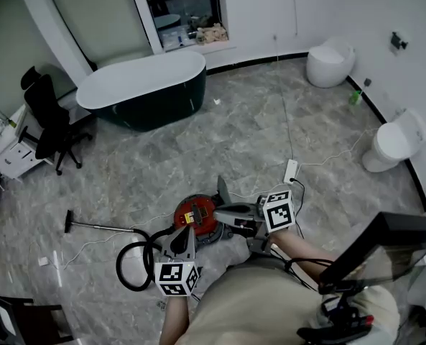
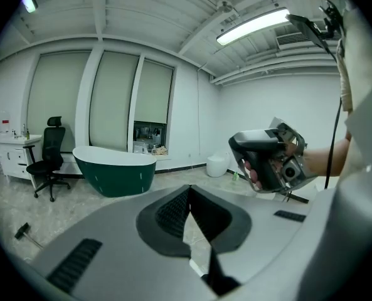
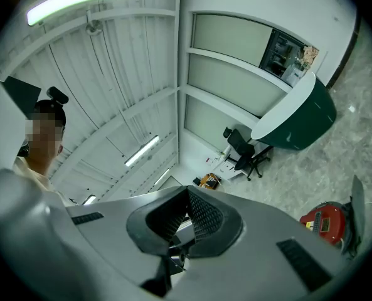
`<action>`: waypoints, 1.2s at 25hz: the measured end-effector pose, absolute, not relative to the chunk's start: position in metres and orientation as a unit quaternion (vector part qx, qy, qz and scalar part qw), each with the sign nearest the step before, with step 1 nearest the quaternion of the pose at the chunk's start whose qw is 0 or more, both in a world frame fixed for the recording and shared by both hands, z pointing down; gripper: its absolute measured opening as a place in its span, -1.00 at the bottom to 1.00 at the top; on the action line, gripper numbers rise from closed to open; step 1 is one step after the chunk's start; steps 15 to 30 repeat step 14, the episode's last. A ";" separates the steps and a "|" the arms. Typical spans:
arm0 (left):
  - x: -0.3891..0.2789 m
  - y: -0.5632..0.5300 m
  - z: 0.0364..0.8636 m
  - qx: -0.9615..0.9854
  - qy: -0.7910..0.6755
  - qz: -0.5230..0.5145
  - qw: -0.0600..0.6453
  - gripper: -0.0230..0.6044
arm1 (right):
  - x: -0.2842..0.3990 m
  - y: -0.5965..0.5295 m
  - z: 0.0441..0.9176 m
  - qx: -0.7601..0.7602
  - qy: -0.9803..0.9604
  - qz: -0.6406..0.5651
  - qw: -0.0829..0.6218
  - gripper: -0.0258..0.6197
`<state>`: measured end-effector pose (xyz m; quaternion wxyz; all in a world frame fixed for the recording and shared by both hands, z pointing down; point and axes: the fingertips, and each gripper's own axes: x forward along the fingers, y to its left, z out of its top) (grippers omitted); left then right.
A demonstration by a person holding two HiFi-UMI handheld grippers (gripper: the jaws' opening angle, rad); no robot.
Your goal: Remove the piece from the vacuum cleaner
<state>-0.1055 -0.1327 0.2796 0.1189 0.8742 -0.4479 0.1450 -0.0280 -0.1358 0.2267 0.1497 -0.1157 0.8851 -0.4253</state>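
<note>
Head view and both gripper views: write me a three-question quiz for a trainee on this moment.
1. True or false: the left gripper holds a piece of the vacuum cleaner.
2. In the head view, what stands beyond the vacuum cleaner? A) a bathtub B) a ladder C) a bed
3. The right gripper: are its jaws apart or together?
Key: 1 false, its jaws are shut on nothing; 2 A; 3 together, with nothing between them.
</note>
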 end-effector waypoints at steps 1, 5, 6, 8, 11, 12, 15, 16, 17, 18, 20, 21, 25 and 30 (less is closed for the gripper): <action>-0.109 -0.128 0.281 0.878 -0.440 0.143 0.120 -0.91 | -0.032 -0.130 0.227 -0.122 0.884 -0.425 0.151 -0.91; -0.105 -0.106 0.288 0.895 -0.404 0.145 0.122 -0.91 | -0.037 -0.103 0.230 -0.152 0.879 -0.426 0.152 -0.91; -0.101 -0.100 0.289 0.899 -0.395 0.146 0.123 -0.91 | -0.034 -0.095 0.232 -0.158 0.877 -0.429 0.151 -0.91; -0.091 -0.087 0.289 0.906 -0.377 0.146 0.124 -0.91 | -0.029 -0.082 0.236 -0.170 0.870 -0.436 0.154 -0.91; -0.081 -0.071 0.290 0.913 -0.357 0.151 0.125 -0.91 | -0.023 -0.069 0.235 -0.180 0.861 -0.447 0.163 -0.91; -0.078 -0.067 0.290 0.915 -0.352 0.154 0.126 -0.91 | -0.022 -0.065 0.234 -0.181 0.859 -0.448 0.166 -0.91; -0.074 -0.059 0.291 0.916 -0.344 0.160 0.129 -0.91 | -0.020 -0.058 0.231 -0.181 0.858 -0.450 0.170 -0.91; -0.074 -0.059 0.291 0.916 -0.344 0.160 0.129 -0.91 | -0.020 -0.058 0.231 -0.181 0.858 -0.450 0.170 -0.91; -0.074 -0.059 0.291 0.916 -0.344 0.160 0.129 -0.91 | -0.020 -0.058 0.231 -0.181 0.858 -0.450 0.170 -0.91; -0.074 -0.059 0.291 0.916 -0.344 0.160 0.129 -0.91 | -0.020 -0.058 0.231 -0.181 0.858 -0.450 0.170 -0.91; -0.074 -0.059 0.291 0.916 -0.344 0.160 0.129 -0.91 | -0.020 -0.058 0.231 -0.181 0.858 -0.450 0.170 -0.91; -0.074 -0.059 0.291 0.916 -0.344 0.160 0.129 -0.91 | -0.020 -0.058 0.231 -0.181 0.858 -0.450 0.170 -0.91; -0.074 -0.059 0.291 0.916 -0.344 0.160 0.129 -0.91 | -0.020 -0.058 0.231 -0.181 0.858 -0.450 0.170 -0.91; -0.074 -0.059 0.291 0.916 -0.344 0.160 0.129 -0.91 | -0.020 -0.058 0.231 -0.181 0.858 -0.450 0.170 -0.91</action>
